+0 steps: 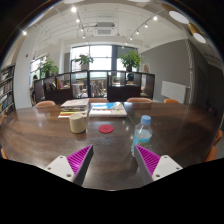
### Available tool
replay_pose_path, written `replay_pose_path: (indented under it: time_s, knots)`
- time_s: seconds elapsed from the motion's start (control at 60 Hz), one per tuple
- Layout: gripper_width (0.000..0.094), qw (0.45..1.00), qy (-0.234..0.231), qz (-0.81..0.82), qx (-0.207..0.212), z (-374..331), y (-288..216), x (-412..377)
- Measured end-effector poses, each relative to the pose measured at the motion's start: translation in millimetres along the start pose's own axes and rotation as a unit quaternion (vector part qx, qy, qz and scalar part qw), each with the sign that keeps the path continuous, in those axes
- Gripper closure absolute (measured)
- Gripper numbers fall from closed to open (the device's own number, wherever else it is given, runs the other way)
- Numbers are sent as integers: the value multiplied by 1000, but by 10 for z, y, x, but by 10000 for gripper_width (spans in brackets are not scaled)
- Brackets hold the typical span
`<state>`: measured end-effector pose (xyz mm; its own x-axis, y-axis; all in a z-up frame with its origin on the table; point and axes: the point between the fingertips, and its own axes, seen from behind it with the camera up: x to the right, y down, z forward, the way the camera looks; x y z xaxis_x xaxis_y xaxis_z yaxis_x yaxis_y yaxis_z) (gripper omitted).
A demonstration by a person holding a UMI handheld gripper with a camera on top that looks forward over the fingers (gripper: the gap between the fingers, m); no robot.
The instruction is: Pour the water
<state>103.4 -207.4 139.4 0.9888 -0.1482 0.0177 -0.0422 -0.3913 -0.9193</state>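
Clear plastic water bottle [143, 134] with a blue cap stands on the brown bench [40, 135], just ahead of the claw's [113, 160] right finger. Claw wide open, holding nothing. Farther ahead, left: cup [77, 122], red coaster [106, 128].

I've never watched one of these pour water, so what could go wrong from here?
The fingers are open, and the bottle stands just ahead of the right one, not between them. Closing without lining up could knock it over.

The cup sits well off to the left, close to papers. A sloppy pour may wet them.
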Motion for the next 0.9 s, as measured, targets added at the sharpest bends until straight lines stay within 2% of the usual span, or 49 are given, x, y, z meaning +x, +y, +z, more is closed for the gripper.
replay_pose_path:
  time_s: [0.167, 0.333, 0.45, 0.617, 0.683, 0.767, 0.9]
  knots:
    - [118, 1000, 15, 11, 13, 505, 254, 813]
    - [124, 999, 15, 19, 23, 1044, 200, 1131]
    - [163, 999, -5, 27, 31, 1396, 156, 1143]
    - [311, 998, -26, 32, 50, 1698, 134, 1081]
    - [467, 998, -12, 35, 59, 1759, 128, 1141]
    - [488, 997, -8, 36, 68, 1769, 119, 1101]
    - [576, 997, -2, 22, 68, 1774, 113, 1079]
